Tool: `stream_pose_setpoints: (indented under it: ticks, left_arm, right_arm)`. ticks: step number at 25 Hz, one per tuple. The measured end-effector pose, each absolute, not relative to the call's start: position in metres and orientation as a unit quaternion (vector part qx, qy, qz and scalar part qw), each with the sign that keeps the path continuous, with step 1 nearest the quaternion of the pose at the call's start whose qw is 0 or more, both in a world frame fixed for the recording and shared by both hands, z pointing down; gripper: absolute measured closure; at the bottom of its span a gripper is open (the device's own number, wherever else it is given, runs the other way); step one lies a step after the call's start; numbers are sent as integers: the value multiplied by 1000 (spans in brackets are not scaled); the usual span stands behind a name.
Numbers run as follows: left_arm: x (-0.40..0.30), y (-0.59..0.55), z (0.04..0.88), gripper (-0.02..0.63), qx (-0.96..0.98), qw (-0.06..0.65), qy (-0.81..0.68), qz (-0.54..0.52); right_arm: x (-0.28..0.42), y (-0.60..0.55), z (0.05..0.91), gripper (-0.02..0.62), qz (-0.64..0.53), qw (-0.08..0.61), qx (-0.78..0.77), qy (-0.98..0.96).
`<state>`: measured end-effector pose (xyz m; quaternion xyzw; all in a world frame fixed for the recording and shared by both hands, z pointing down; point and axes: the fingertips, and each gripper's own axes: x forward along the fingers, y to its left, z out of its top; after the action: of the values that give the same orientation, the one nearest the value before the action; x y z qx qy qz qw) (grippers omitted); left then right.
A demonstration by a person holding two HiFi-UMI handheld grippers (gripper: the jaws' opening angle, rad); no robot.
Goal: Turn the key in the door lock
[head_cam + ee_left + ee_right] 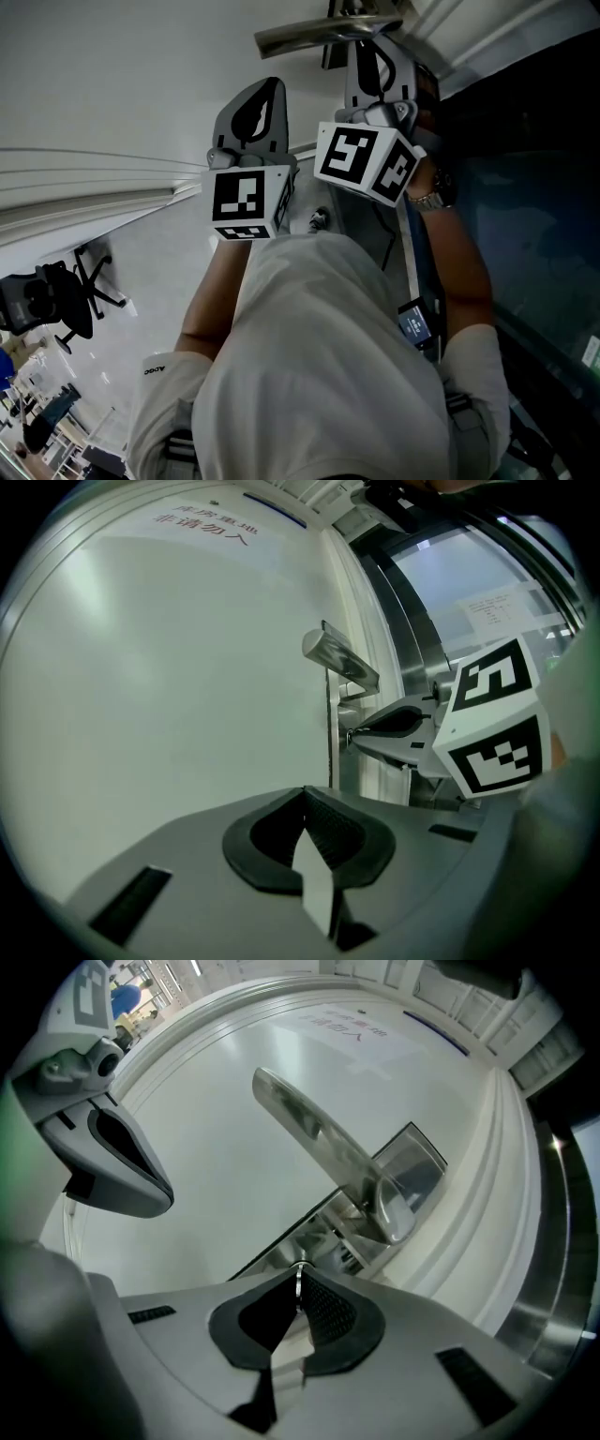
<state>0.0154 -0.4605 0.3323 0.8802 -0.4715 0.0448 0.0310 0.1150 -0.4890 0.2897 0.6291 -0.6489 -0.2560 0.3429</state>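
- Right claw [300,1288]: jaws closed on a thin silver metal key [298,1274], which is pinched edge-on between the black ribbed pads.
- Key: its far end meets the metal lock plate [412,1171] just below the brushed silver lever handle [319,1138], near the edge of the white panelled door [169,667].
- Left claw [303,799]: jaws pressed together with nothing between them. It is held in front of the plain door face, beside and apart from the right claw, and is not touching the handle.
- Head view: both claws are raised side by side toward the door, each showing its black-and-white marker cube. The right one sits directly under the handle.
- Silver metal wristwatch [433,199]: worn on the person's right wrist.
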Motion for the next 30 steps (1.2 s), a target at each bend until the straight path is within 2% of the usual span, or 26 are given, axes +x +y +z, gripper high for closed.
stream_pose_setpoints:
  ticks: [7,10,20,30]
  left_arm:
    - [18,-456,335,597,879,30,-472,54]
    - [17,-453,331,597,877,26,-478,51]
    - [16,-442,328,597,869,23,-491,48]
    - [19,-440,327,597,868,21,-494,44]
  right_arm:
    - [114,-491,290,583,-267,348,626,-644]
    - [114,-491,288,583,-253,328,633,-654]
    - [118,-490,283,583,-100,190,656,-723]
    - [126,-492,285,581,159,-33,613,-774]
